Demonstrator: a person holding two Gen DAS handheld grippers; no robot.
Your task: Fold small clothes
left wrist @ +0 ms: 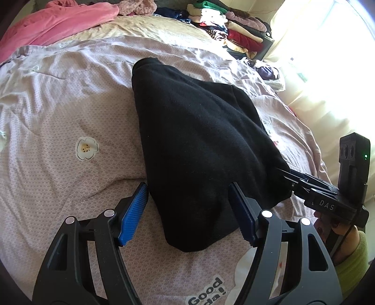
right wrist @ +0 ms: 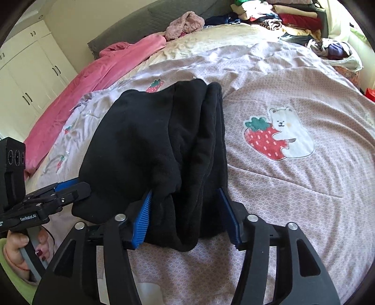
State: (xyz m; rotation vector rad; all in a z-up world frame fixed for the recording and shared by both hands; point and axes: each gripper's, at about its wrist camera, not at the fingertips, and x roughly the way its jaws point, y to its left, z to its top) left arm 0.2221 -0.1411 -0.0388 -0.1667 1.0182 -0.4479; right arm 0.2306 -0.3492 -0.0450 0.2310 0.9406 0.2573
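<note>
A black fleece garment (left wrist: 199, 140) lies folded lengthwise on the lilac printed bedspread (left wrist: 58, 117). My left gripper (left wrist: 188, 206) is open, its blue pads (left wrist: 133, 213) on either side of the garment's near end. My right gripper (right wrist: 185, 215) is open too, its blue pads (right wrist: 141, 220) around the garment's (right wrist: 159, 145) layered near edge. The right gripper also shows in the left wrist view (left wrist: 284, 177), its fingertips hidden in the cloth. The left gripper also shows in the right wrist view (right wrist: 70, 187) at the garment's left corner.
A pink blanket (left wrist: 58, 21) lies at the bed's far left. A pile of folded clothes (left wrist: 229, 25) sits at the far right corner, by the bright curtain (left wrist: 328, 58). White wardrobes (right wrist: 28, 75) stand beyond the bed.
</note>
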